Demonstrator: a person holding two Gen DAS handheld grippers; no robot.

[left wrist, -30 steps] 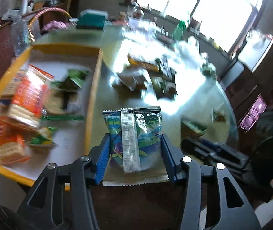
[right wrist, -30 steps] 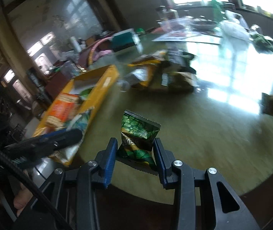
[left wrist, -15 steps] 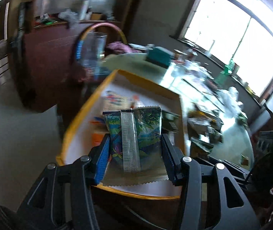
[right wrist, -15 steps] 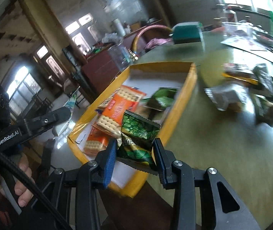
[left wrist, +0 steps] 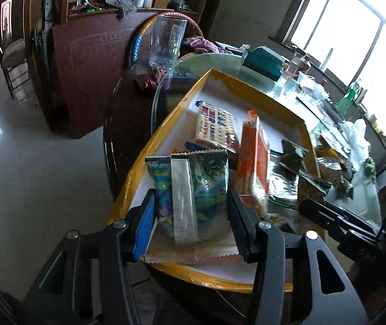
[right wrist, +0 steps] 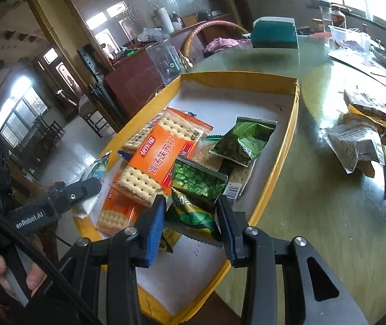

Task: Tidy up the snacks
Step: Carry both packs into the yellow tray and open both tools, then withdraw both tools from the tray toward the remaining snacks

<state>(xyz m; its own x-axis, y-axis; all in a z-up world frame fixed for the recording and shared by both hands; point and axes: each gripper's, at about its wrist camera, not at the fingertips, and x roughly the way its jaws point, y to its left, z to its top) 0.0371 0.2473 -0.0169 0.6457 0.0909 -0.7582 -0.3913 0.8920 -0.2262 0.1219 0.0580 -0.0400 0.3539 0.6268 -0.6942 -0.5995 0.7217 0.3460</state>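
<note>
My left gripper [left wrist: 190, 205] is shut on a blue-green snack packet [left wrist: 190, 189] with a silver seam, held over the near end of the yellow tray [left wrist: 166, 124]. My right gripper [right wrist: 190, 211] is shut on a green snack packet [right wrist: 195, 187], held above the same yellow tray [right wrist: 287, 146] near its front right rim. In the tray lie orange cracker packs [right wrist: 160, 159], a blue-and-white cracker pack [left wrist: 214, 127] and a green packet [right wrist: 244, 140]. The left gripper [right wrist: 65, 197] shows at the left of the right wrist view, with a hand below it.
The tray sits at the edge of a round glass-topped table [right wrist: 314, 178]. A heap of loose snack packets [right wrist: 366, 135] lies to the right. A clear plastic container [left wrist: 167, 43], a teal box [right wrist: 274, 35] and a dark wooden cabinet [left wrist: 90, 62] stand behind.
Both grippers have carried their packets leftward from over the bare table to above the yellow tray. Neither grip has changed.
</note>
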